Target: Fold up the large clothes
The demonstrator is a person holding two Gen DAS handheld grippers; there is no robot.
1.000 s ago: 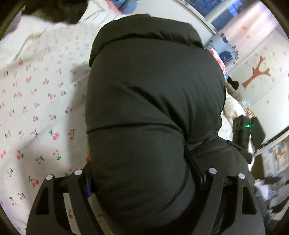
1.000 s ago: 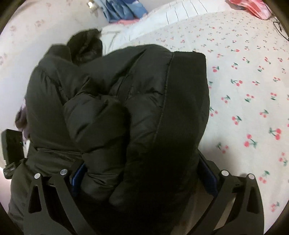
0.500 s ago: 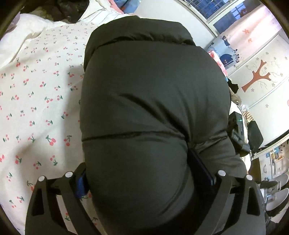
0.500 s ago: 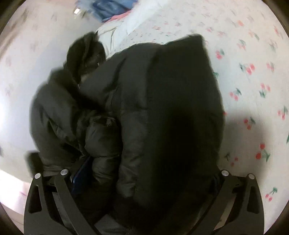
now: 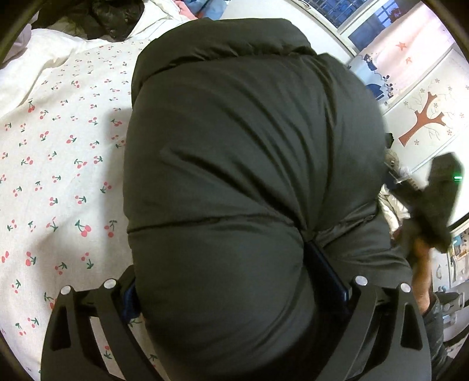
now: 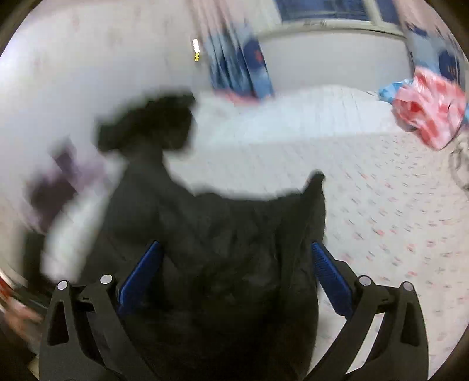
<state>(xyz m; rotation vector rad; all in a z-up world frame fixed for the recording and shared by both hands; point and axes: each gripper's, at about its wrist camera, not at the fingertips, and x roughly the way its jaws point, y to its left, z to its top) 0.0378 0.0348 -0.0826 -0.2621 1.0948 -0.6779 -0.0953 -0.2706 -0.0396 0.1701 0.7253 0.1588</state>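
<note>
A dark olive puffer jacket lies folded into a thick bundle on the cherry-print bed sheet. My left gripper straddles its near end with the jaws spread wide. The padding bulges up between the blue pads and touches them, but they do not squeeze it. The right wrist view is blurred. There my right gripper is open and hangs above the jacket, with both blue pads bare. The left wrist view also shows the right gripper at the far right, in a person's hand.
A black garment lies at the head of the bed near white pillows. A pink and red cloth sits at the far right of the sheet. Blue curtains hang behind, and a wall with a tree decal stands to the right.
My left jaws have spread wider around the jacket end. My right gripper has come up off the jacket and rolled, so its pads are bare and its view now reaches the window wall.
</note>
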